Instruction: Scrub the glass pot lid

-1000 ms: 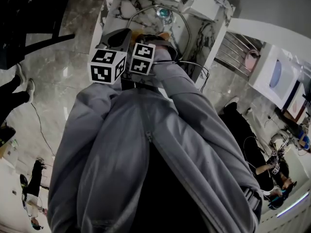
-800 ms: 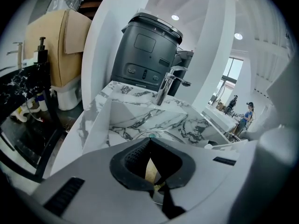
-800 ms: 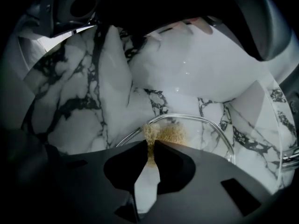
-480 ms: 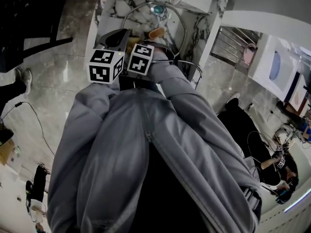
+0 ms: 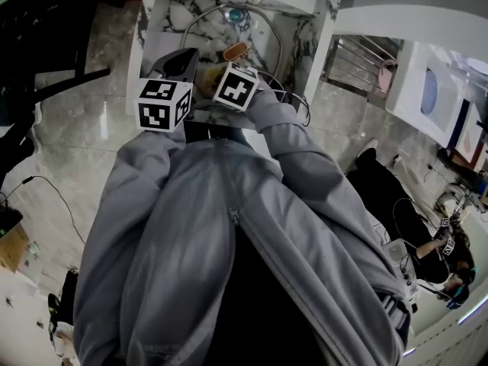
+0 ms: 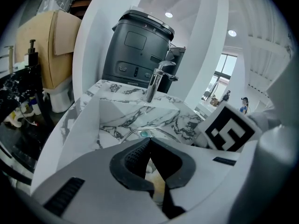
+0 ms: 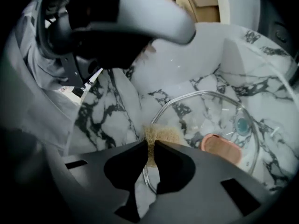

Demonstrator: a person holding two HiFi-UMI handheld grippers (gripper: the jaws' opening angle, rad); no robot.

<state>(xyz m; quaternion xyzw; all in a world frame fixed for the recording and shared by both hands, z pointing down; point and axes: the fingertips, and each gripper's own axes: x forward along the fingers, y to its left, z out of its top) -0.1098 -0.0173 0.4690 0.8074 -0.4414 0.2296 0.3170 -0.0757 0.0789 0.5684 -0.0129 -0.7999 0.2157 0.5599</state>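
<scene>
The marble sink (image 7: 112,106) is white stone with black veins, its walls flat and sloping. The glass pot lid (image 7: 205,120) lies inside the sink, tilted against the basin. It is a clear round dome with a thin bright rim and a rounded, wood-coloured knob (image 7: 219,149) at its centre. The sink's teal drain (image 7: 242,124) shows through the glass.

The right gripper (image 7: 150,146) has smooth dark jaws clamped on a tan scouring pad (image 7: 162,135), coarse and fibrous, which sits on the lid's rim at the side of the sink nearest the person. The left gripper (image 6: 149,143) has ribbed black pads that meet at the tips, closed. Whether it pinches the lid's edge cannot be told. A chrome faucet (image 6: 156,80) stands at the sink's far edge.

Compared with a second ago, the right gripper's marker cube (image 5: 235,87) has rolled. It sat square beside the left marker cube (image 5: 162,104) and now stands on a corner, closer to the sink. The knob, then half hidden by that gripper, now shows whole.
</scene>
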